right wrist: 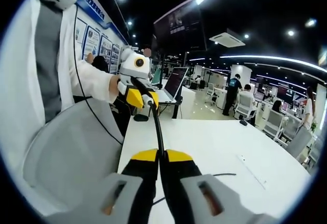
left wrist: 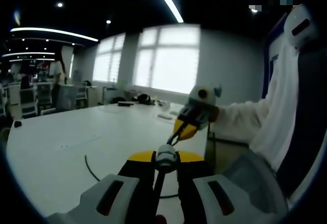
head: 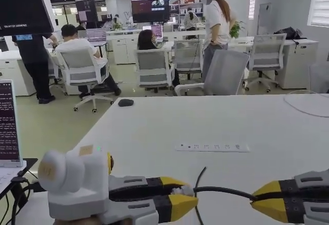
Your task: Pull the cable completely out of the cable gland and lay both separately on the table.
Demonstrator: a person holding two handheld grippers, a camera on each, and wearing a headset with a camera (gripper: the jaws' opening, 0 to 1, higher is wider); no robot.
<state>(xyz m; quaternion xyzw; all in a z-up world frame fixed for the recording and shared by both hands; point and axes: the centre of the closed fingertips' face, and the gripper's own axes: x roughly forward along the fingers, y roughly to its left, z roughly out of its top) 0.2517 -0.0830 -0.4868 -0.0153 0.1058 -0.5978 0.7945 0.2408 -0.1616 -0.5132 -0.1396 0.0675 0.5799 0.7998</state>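
A black cable (head: 221,190) stretches taut between my two grippers above the white table (head: 267,127). My left gripper (head: 191,197) is shut on the small grey cable gland (head: 187,190) at the cable's left end. My right gripper (head: 254,198) is shut on the cable itself, a short way right of the gland. A loose tail of cable (head: 198,176) hangs below toward the table. In the left gripper view the gland (left wrist: 166,156) sits between my yellow tips and the cable (left wrist: 171,141) leads to the right gripper (left wrist: 176,134). In the right gripper view the cable (right wrist: 157,127) rises to the gland (right wrist: 148,101).
A white power strip (head: 212,147) lies mid-table and a black mouse (head: 125,102) sits at the far edge. A grey office chair (head: 221,73) stands behind the table. A screen (head: 7,122) stands at the left. People sit and stand at desks farther back.
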